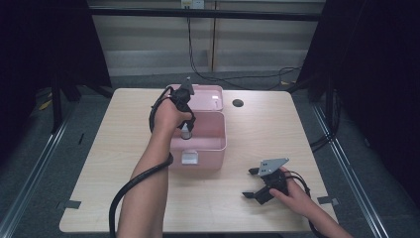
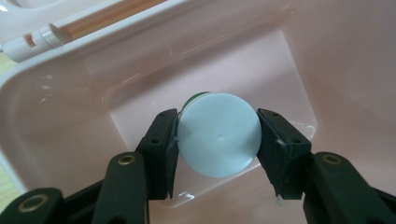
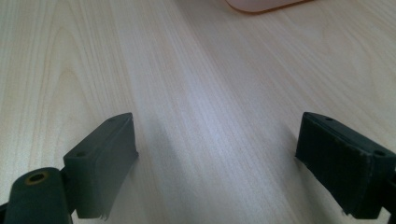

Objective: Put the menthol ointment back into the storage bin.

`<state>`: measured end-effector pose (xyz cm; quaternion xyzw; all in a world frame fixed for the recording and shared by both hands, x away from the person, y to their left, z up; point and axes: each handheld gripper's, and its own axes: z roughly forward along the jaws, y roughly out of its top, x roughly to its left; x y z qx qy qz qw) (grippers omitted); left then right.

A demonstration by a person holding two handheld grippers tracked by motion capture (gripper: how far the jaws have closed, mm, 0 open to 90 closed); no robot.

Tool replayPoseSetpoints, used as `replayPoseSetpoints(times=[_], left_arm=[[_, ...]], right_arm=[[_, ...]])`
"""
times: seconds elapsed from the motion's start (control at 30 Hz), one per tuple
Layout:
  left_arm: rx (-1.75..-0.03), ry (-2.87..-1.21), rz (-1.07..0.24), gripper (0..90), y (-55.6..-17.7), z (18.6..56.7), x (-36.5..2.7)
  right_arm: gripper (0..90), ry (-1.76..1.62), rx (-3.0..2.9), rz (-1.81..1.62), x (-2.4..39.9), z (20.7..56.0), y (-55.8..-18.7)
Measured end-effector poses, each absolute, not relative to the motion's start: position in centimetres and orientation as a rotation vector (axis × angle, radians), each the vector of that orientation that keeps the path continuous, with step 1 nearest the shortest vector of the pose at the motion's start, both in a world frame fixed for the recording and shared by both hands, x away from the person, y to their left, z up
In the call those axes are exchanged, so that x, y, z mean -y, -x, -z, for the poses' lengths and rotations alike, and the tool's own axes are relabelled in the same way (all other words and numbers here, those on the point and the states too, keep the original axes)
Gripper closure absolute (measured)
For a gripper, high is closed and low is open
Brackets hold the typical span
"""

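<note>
A pink plastic box (image 1: 218,141) stands in the middle of the table with its lid (image 1: 210,96) laid open behind it. My left gripper (image 1: 185,130) points down into the box and is shut on a small round container with a pale blue-white cap (image 2: 219,134) and a green rim. In the left gripper view both pads press the cap's sides above the box's pink floor (image 2: 289,84). My right gripper (image 1: 252,184) rests low on the table at the front right, jaws wide apart over bare wood, nothing between its fingers (image 3: 100,163).
The wooden table (image 1: 99,163) has a small dark hole (image 1: 238,103) to the right of the lid. A white latch (image 1: 189,157) sits on the box's front wall. Cables trail from both grippers. Dark curtains flank the table.
</note>
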<state>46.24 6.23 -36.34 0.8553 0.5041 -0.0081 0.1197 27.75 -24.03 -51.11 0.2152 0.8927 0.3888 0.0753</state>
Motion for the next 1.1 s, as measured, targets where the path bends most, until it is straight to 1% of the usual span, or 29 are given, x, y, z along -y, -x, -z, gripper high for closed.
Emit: replayPoseSetpoints(times=[0.43,0.83,1.1], left_arm=[[-1.535,-2.448,0.000,50.4,-47.0,38.1,-5.9],[-1.594,-2.439,-0.020,50.4,-47.5,39.6,-5.7],[-1.627,-2.411,-0.012,50.3,-47.7,40.4,-5.8]], right_arm=[[11.4,-0.646,-2.677,-1.166,24.0,51.1,-27.7],[11.4,-0.645,-2.678,-1.170,24.0,51.1,-27.8],[11.4,-0.646,-2.678,-1.170,24.0,51.1,-27.8]])
